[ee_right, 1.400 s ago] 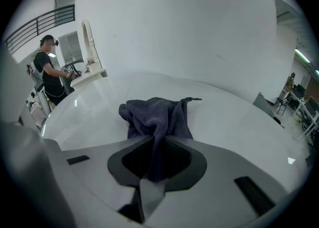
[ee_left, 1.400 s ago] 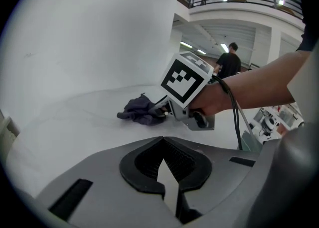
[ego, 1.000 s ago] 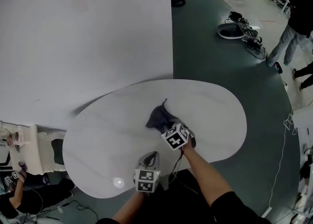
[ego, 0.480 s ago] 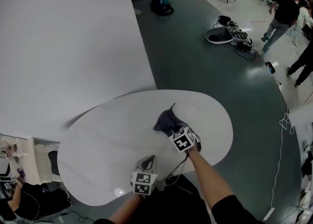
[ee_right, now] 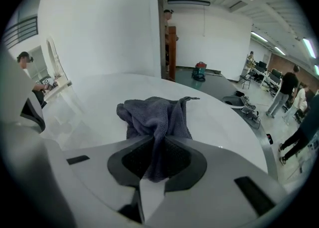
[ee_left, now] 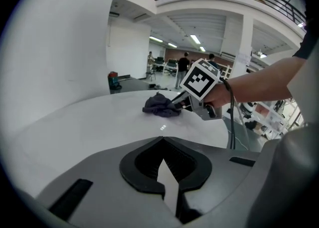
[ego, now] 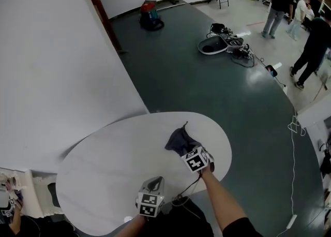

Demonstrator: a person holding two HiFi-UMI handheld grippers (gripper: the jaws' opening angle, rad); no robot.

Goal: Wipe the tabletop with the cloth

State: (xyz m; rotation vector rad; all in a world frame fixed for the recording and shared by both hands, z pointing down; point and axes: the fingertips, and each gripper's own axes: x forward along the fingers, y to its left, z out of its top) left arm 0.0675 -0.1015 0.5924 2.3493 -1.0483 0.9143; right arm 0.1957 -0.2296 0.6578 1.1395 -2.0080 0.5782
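Observation:
A dark grey cloth point(ego: 179, 140) lies bunched on the white oval tabletop point(ego: 108, 163), toward its right side. My right gripper point(ego: 190, 150) is shut on the cloth's near edge; in the right gripper view the cloth point(ee_right: 154, 120) runs down between the closed jaws. My left gripper point(ego: 151, 185) hovers near the table's front edge, jaws shut with nothing between them. From the left gripper view the cloth point(ee_left: 160, 105) and the right gripper point(ee_left: 180, 104) sit ahead on the tabletop point(ee_left: 89, 122).
A tall white panel point(ego: 46, 60) stands behind the table on the left. Dark green floor point(ego: 207, 86) surrounds the table. Cables and gear point(ego: 227, 42) lie on the floor far right, with people point(ego: 313, 44) standing beyond. A white cable point(ego: 295, 148) trails at right.
The head view has swung, so the table sits lower and further left in frame. The right gripper keeps hold of the cloth and has shifted slightly with it. The left gripper stays by the front edge.

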